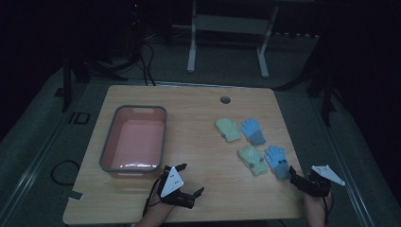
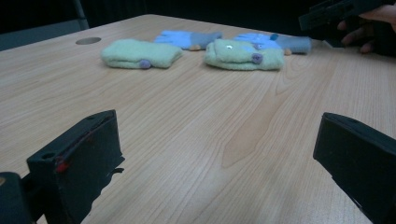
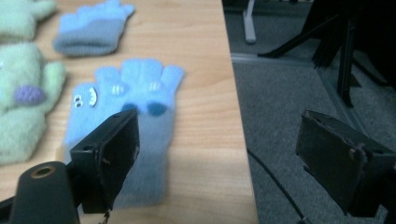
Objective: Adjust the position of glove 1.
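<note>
Near blue glove (image 3: 126, 112) lies flat at the table's (image 1: 198, 142) right edge, long axis running front to back, fingers pointing away from the person. Right gripper (image 1: 299, 178) sits low at its cuff, jaws apart, nothing held. Left gripper (image 1: 190, 182) rests by the pink basin (image 1: 135, 137), jaws apart. Four gloves: two blue, two green (image 1: 253, 159).

Nearest the pink, grey-rimmed tub (image 1: 108, 142): two pale green mittens (image 1: 228, 129) with purple dots; beyond them, two blue gloves (image 1: 277, 161) with grey cuffs, white markings
</note>
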Tool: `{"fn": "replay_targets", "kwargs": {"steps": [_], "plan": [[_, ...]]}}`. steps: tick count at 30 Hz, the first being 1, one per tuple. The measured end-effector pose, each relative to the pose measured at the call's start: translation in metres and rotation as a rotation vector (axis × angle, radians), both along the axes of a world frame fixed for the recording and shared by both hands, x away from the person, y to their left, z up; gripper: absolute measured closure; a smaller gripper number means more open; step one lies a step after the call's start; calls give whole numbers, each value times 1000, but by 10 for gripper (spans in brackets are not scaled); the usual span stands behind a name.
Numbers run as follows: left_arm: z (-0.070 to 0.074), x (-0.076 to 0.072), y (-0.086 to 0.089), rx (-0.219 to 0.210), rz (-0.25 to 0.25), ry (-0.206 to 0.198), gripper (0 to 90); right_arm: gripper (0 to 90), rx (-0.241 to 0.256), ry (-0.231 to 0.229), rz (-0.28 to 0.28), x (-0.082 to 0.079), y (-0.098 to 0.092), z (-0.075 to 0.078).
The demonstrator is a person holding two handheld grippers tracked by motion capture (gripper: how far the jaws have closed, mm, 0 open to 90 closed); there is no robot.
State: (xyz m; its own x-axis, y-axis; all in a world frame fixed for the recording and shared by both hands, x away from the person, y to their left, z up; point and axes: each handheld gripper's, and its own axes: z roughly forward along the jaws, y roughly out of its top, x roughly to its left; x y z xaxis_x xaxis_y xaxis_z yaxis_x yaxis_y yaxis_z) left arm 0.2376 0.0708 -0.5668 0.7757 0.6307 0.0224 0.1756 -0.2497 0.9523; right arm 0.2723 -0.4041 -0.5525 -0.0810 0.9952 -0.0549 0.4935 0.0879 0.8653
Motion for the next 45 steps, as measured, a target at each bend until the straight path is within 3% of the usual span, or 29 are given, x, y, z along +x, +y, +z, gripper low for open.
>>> {"fn": "replay_targets", "kwargs": {"steps": [7, 16, 21, 24, 32, 45], "plan": [[0, 0, 0, 0, 2, 0, 10, 131, -36, 48, 25, 0, 4, 0], [0, 0, 1, -1, 0, 0, 10, 117, -9, 183, 66, 5, 6, 10], [0, 0, 1, -1, -1, -1, 10, 148, -13, 179, 67, 9, 7, 29], [0, 0, 1, -1, -2, 0, 10, 145, 63, 230, 125, 17, 4, 38], [0, 0, 1, -3, -4, 2, 10, 126, 43, 193, 120, 28, 14, 63], [0, 1, 1, -6, -6, 5, 10, 115, 35, 177, 206, 56, 40, 89]]}}
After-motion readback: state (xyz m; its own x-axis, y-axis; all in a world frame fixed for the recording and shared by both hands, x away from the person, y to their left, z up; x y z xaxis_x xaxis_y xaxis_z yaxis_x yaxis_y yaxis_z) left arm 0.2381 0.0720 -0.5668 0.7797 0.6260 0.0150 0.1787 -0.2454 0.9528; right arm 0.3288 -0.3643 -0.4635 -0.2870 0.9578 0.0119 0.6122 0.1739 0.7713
